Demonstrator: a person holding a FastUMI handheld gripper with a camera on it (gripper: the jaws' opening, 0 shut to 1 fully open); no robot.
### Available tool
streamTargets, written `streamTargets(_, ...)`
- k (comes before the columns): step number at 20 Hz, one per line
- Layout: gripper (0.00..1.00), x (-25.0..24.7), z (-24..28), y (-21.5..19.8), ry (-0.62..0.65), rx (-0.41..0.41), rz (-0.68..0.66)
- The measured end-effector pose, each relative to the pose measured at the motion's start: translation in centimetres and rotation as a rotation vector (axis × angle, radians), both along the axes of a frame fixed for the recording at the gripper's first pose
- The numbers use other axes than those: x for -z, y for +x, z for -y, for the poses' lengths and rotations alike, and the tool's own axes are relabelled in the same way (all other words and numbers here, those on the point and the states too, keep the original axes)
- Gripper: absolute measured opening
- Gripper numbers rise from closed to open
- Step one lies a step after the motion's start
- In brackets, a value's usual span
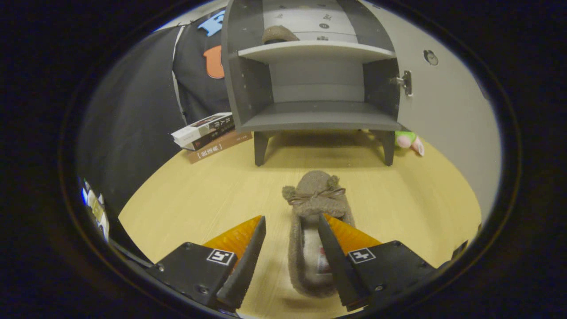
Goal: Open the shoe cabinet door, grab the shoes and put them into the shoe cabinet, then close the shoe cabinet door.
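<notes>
We're on the grabbing step: the shoe cabinet (316,79) stands with its door (443,106) swung wide to the right and one slipper (278,33) already on the upper shelf, while our tongs (291,230) hang spread apart over the second slipper (312,221) on the desk (199,199), the right finger over its opening, the left just outside its wall, not yet pinching. Next we judge a squeeze on that side wall, then a lift straight ahead to the bare lower shelf. Books (208,135) left of the cabinet and a plush toy (409,141) by its right leg sit clear of that path.
</notes>
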State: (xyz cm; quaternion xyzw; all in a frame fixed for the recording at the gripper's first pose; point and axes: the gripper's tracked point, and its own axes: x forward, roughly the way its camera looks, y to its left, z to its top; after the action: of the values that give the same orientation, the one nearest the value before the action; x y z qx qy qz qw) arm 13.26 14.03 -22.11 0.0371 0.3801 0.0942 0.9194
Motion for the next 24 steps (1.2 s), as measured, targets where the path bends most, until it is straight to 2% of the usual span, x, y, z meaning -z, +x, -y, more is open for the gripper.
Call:
streamTargets(3,0.54,2.9,0.3,1.3,0.006,0.042,-0.090)
streamTargets(6,0.25,3.6,0.3,2.4,0.039,0.059,-0.095)
streamTargets(7,0.11,3.1,0.4,2.2,0.033,0.047,-0.078)
streamTargets(13,0.08,-1.3,2.1,3.2,0.014,0.080,0.033)
streamTargets(16,0.08,-6.0,3.2,2.7,0.055,0.072,0.073)
streamTargets(22,0.08,-16.0,4.5,5.0,0.043,0.045,0.215)
streamTargets(24,0.08,-19.3,4.6,5.1,0.019,0.005,0.267)
